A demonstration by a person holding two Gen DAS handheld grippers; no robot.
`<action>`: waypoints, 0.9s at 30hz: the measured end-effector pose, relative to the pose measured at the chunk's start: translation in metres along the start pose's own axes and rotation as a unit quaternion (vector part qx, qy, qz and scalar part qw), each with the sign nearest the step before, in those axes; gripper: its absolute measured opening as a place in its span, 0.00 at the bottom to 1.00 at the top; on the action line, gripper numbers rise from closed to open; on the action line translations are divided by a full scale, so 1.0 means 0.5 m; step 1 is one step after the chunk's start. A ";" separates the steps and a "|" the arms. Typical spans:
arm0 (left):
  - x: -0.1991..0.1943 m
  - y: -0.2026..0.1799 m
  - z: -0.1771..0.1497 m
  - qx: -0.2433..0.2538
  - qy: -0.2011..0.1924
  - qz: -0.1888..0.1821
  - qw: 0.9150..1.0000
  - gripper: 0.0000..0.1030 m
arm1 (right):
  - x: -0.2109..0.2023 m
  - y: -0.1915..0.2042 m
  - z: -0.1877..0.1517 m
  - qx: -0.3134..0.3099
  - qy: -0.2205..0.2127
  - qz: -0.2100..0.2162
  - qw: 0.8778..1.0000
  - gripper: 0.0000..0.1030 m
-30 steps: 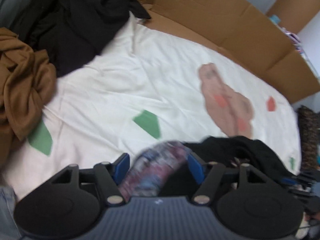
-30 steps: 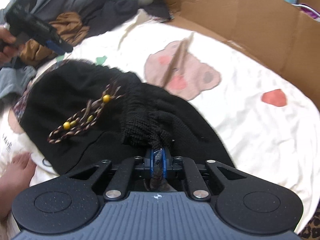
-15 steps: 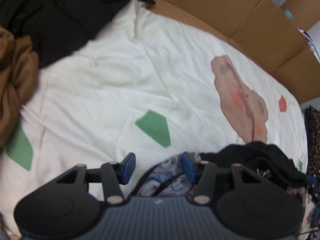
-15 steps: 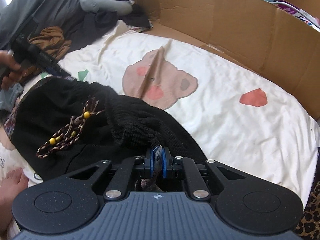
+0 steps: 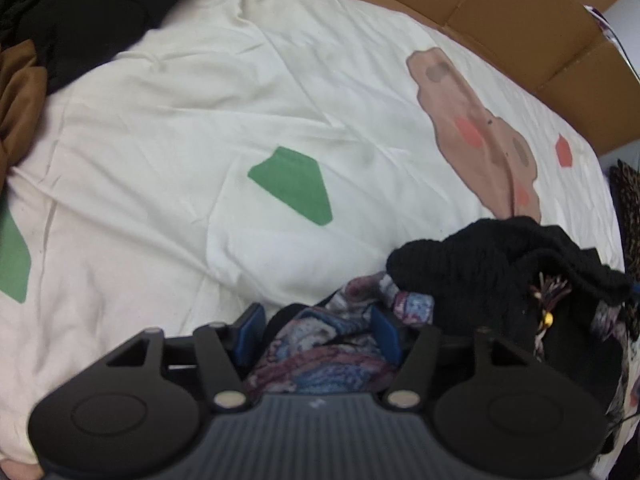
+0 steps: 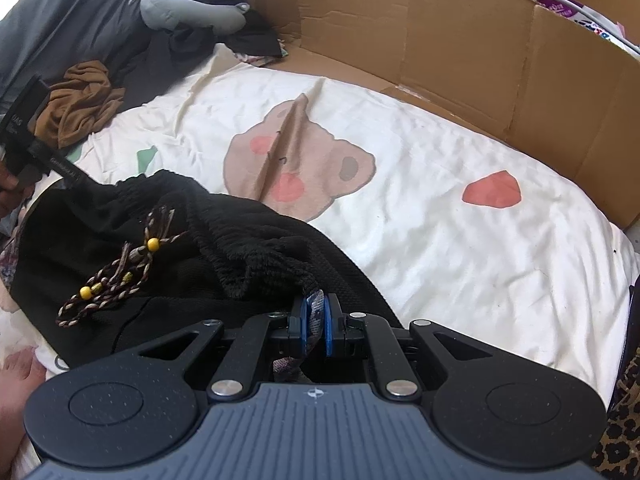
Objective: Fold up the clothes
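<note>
Black knit garment (image 6: 192, 240) bunched near-left on the sheet (image 6: 460, 248). Right gripper (image 6: 316, 322) clenched on its patterned hem; left gripper (image 5: 312, 334), jaws just reopening, straddles patterned cloth without pressing. Garment runs left–right between them; left hand nearer the loose end.

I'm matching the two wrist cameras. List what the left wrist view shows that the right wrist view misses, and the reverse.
Left wrist only: the left tongs, patterned cloth bunched between them, and a second green patch at the sheet's edge.
Right wrist only: the right tongs shut on a patterned cloth edge, a grey pillow, a bare foot.
Both: the black garment, the bear print, the cardboard wall.
</note>
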State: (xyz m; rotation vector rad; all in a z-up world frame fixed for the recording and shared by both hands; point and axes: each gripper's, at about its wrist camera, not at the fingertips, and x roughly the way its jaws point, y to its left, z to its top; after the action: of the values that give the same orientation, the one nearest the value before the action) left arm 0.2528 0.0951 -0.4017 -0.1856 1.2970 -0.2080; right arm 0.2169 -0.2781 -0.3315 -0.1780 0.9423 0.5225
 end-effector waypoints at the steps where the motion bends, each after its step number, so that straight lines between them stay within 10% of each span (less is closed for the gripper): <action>1: 0.000 -0.004 0.001 0.008 0.005 0.000 1.000 0.62 | 0.001 -0.002 0.002 0.000 0.000 -0.001 1.000 0.06; 11: -0.050 -0.017 0.001 0.047 0.016 -0.019 0.999 0.15 | 0.001 -0.022 0.038 -0.001 -0.016 -0.018 1.000 0.07; 27: -0.112 0.016 0.067 0.040 -0.051 0.011 0.998 0.07 | 0.019 -0.087 0.118 0.019 -0.033 -0.027 0.999 0.00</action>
State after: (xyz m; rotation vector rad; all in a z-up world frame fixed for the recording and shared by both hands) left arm 0.2713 0.1178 -0.3425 -0.1120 1.1860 -0.2282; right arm 0.2860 -0.2908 -0.3079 -0.1515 0.8805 0.4580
